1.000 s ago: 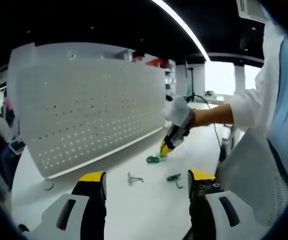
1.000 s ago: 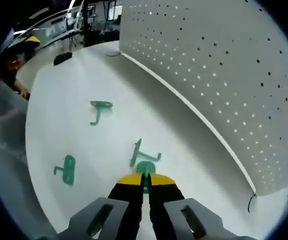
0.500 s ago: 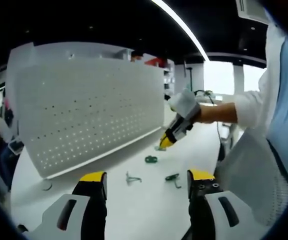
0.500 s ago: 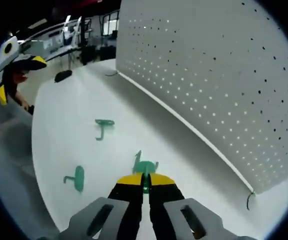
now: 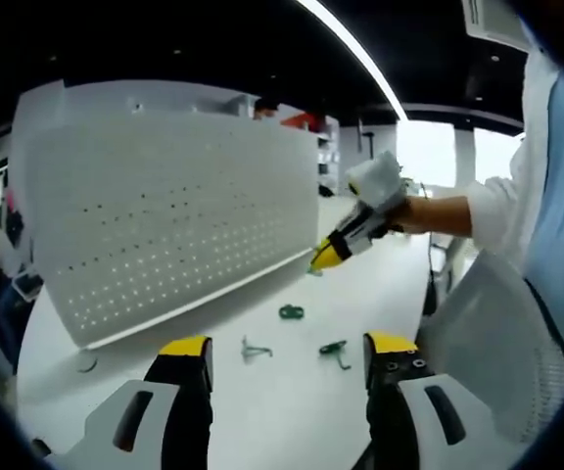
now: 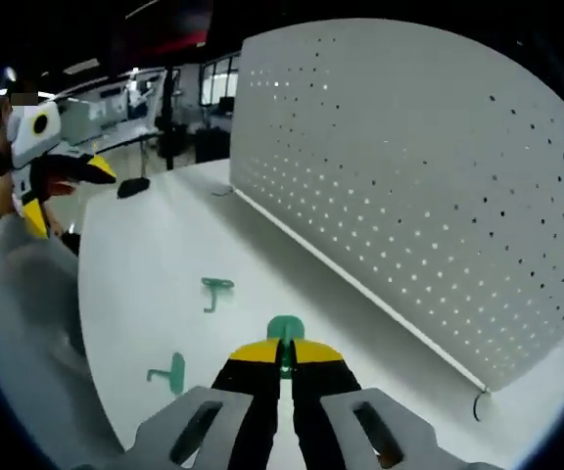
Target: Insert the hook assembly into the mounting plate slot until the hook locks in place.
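Hook in transit: the right hand-held gripper point(image 6: 282, 364) is clamped on a green hook point(image 6: 284, 333), whose round head pokes up between the yellow jaw tips, lifted clear of the white worktop point(image 6: 155, 294). In the left gripper view the same right hand-held gripper point(image 5: 323, 261) hangs in the air just in front of the lower right end of the perforated mounting plate point(image 5: 174, 215), a person's sleeve point(image 5: 502, 211) behind it.

The plate point(image 6: 429, 186) stands upright along the back of the worktop, its face dotted with rows of small holes. Two spare green hooks point(image 6: 215, 290) point(image 6: 171, 373) lie flat on the worktop in the right gripper view; the left gripper view shows three point(image 5: 291, 312) point(image 5: 336, 350) point(image 5: 255, 349), well apart from the plate. The left hand-held gripper point(image 5: 287, 357) waits low over the worktop point(image 5: 292, 411), jaws spread wide and holding nothing.

The step in hand appears to be the approach to the plate. Done well, it probably calls for turning the hook so its tabs face the holes squarely, meeting the plate face head-on rather than at a slant, then pressing in and down until it seats. The grip sits low on the hook; which way its tabs point cannot be told from here. A skewed entry may jam, or twist the hook in the jaws.
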Demonstrator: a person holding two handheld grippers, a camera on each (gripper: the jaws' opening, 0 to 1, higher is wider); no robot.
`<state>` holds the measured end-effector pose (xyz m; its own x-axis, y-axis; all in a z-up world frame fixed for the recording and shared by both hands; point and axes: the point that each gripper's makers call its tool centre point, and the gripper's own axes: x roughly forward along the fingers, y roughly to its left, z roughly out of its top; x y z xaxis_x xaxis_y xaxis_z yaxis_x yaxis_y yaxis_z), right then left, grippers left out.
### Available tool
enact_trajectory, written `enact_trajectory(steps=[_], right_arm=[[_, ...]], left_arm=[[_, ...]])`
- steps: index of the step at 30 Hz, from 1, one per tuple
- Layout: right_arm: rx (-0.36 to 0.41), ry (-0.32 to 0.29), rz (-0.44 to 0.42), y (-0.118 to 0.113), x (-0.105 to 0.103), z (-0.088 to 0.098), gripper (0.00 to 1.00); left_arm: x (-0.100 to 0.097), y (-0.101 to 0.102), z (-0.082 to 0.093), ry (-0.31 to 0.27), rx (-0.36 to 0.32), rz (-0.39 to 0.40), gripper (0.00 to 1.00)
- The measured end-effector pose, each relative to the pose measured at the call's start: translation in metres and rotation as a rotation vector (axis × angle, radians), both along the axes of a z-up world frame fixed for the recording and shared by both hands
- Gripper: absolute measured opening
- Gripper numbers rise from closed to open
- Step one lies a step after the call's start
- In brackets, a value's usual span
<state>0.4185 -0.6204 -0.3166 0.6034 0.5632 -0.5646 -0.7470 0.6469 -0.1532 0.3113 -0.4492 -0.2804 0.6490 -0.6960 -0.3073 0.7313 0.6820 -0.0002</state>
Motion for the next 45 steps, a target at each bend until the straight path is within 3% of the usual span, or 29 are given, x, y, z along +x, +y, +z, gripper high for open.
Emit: enact_trajectory(steps=[10, 17, 23, 30, 40, 45], right_arm=[[0.131, -0.082, 0.047, 0.022, -0.018, 0.038, 0.01], [0.178, -0.107, 0.070, 0.028, -0.028, 0.052, 0.01], [0.223, -0.167, 0.122, 0.038, -0.040, 0.072, 0.01], [0.249, -0.195, 0.150, 0.044, -0.045, 0.086, 0.01], [0.304, -0.205, 0.212, 0.056, -0.056, 0.110, 0.01], [0.366, -0.202, 0.267, 0.066, -0.062, 0.127, 0.01]], left_arm=[[0.001, -0.001, 0.006, -0.010, -0.034, 0.002, 0.62], [0.001, -0.003, 0.011, -0.021, -0.059, -0.003, 0.61], [0.002, -0.003, 0.023, -0.048, -0.102, 0.002, 0.59], [0.000, -0.014, 0.030, -0.058, -0.111, -0.022, 0.58], [0.010, -0.029, 0.059, -0.129, -0.101, -0.070, 0.56], [0.016, -0.039, 0.080, -0.166, -0.132, -0.114, 0.54]])
